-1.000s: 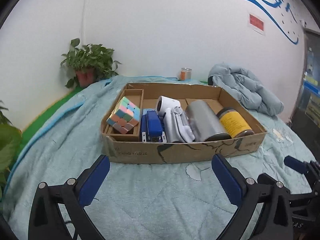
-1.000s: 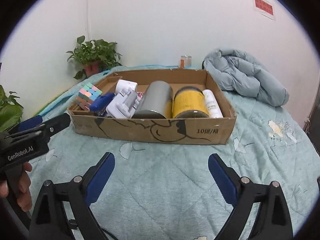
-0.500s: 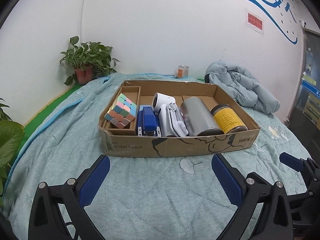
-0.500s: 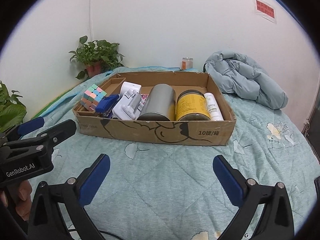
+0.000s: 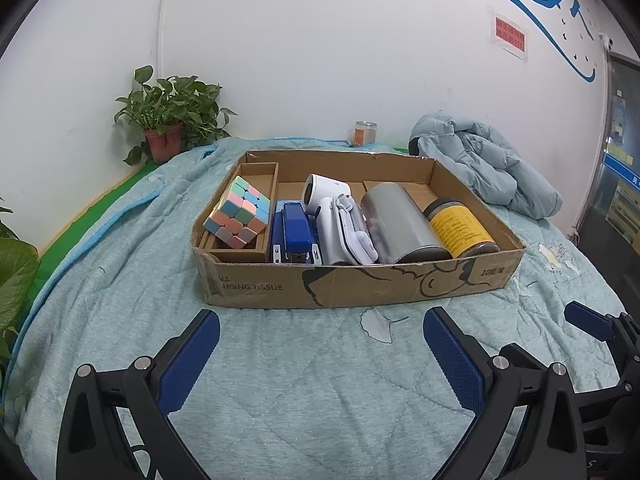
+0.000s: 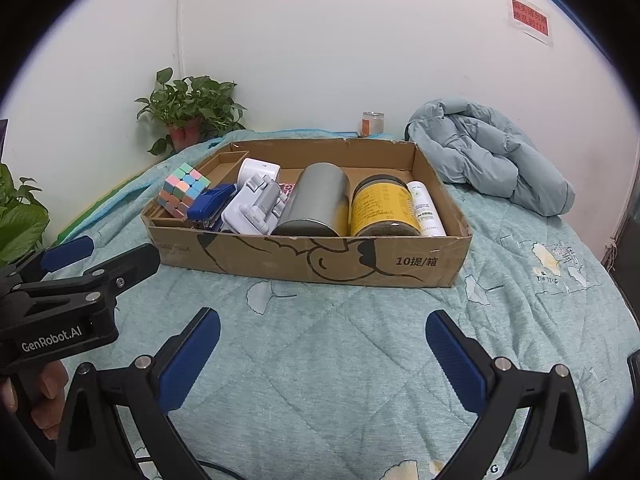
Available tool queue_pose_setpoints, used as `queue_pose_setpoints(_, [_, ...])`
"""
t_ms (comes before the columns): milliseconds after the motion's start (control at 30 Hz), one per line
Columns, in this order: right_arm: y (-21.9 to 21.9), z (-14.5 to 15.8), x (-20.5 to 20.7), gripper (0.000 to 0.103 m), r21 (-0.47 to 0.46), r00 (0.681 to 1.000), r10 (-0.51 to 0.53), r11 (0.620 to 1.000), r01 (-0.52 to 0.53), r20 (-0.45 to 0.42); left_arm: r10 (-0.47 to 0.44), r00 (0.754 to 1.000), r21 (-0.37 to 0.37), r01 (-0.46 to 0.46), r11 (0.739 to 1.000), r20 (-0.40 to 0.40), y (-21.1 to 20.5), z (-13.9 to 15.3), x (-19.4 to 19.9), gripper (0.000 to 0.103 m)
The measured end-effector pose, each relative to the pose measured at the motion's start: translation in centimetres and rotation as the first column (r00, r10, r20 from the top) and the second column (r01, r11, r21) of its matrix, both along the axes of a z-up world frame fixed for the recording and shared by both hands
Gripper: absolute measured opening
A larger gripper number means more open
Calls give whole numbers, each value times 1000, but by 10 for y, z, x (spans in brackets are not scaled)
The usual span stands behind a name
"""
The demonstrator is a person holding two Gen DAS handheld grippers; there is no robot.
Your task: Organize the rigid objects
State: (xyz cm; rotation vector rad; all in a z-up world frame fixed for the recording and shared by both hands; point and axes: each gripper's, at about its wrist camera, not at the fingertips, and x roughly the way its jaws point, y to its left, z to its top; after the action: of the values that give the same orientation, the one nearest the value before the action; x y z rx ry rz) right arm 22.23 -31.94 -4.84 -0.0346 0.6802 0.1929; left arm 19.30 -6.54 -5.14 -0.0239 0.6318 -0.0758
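Note:
A shallow cardboard box (image 5: 360,288) (image 6: 304,264) sits on a teal quilt. In it lie a pastel puzzle cube (image 5: 237,217) (image 6: 182,194), a blue stapler (image 5: 295,233) (image 6: 208,203), a white gadget (image 5: 336,220) (image 6: 256,204), a silver can (image 5: 400,226) (image 6: 318,204), a yellow-label jar (image 5: 460,226) (image 6: 382,208) and a white bottle (image 6: 426,208). My left gripper (image 5: 320,344) is open and empty in front of the box. My right gripper (image 6: 322,340) is open and empty, also short of the box.
A crumpled light-blue jacket (image 5: 484,164) (image 6: 488,160) lies right of the box. A potted plant (image 5: 170,120) and a small orange jar (image 5: 365,133) stand by the back wall. Leaves (image 5: 12,280) hang at the left edge.
Both grippers have drawn back from the box and risen a little; the box looks farther away. Both stay open and empty.

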Motion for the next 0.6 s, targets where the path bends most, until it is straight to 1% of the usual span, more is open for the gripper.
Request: queue_pose_setpoints(600, [8, -2, 1, 102, -16, 1000, 14, 1000, -14, 0, -10, 1000, -7, 10, 1000, -10, 4, -1, 5, 103])
